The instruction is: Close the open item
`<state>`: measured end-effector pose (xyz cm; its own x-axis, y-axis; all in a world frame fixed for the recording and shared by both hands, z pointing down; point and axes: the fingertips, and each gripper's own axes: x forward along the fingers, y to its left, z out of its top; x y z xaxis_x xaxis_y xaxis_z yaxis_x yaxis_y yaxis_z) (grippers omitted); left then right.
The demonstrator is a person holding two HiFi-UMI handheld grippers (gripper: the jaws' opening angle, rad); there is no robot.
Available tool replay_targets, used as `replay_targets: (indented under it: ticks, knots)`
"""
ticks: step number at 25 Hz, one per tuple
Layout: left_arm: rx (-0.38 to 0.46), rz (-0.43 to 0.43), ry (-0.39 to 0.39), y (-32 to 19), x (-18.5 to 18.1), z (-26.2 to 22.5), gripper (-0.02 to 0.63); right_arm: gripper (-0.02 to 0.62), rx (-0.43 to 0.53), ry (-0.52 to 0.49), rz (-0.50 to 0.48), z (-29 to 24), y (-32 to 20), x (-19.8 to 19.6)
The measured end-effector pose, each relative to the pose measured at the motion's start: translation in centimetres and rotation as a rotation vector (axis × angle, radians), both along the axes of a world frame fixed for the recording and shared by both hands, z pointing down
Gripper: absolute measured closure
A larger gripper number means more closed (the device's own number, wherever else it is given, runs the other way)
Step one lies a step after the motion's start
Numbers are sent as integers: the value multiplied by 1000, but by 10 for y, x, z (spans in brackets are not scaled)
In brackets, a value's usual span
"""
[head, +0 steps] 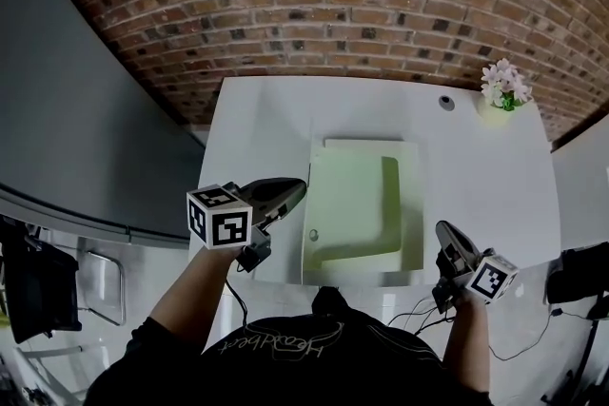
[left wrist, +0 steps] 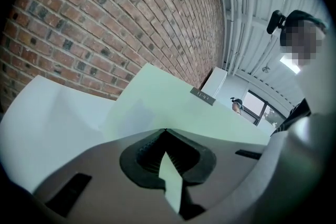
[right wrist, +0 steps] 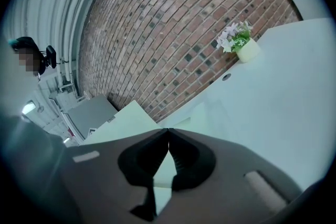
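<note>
folder (head: pixel 362 214) centre of table (head: pixel 495 195) | flowerpot (head: pixel 501 102) behind, far-right corner

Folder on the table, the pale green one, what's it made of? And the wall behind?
The folder looks like matte plastic or coated card: even pale green, thin crisp edges, no shine; which one is unclear. The wall is rough red-brown brick with pale mortar lines.

Pale green box (head: pixel 366 214) lies open on the white table (head: pixel 476 176), lid (head: pixel 311 204) upright at its left edge.
</note>
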<state>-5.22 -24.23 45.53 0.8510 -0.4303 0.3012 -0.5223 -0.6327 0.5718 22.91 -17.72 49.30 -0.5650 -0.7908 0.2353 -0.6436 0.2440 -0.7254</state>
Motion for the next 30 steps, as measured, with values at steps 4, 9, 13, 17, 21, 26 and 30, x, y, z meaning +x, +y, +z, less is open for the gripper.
replay_targets:
  ticks: [4,9,13,17,21,26,30]
  knots:
    - [-23,19,8,0,9,7,604,589,-8,22,-14,10,-6,-3]
    - [-32,52,19,0,24,10,604,555,-18,52,-46,29,-13,2]
    - [-41,82,17,0,38,14,604,534,-49,88,-77,41,-17,2]
    - [-55,108,27,1,53,18,604,534,-60,81,-107,60,-22,6]
    - [-63,130,16,1,66,20,604,534,-108,87,-127,79,-22,7]
    - [-75,158,5,2,80,26,604,535,-142,79,-142,89,-18,7]
    - [-93,173,-1,2,89,32,604,540,-162,62,-156,100,-18,8]
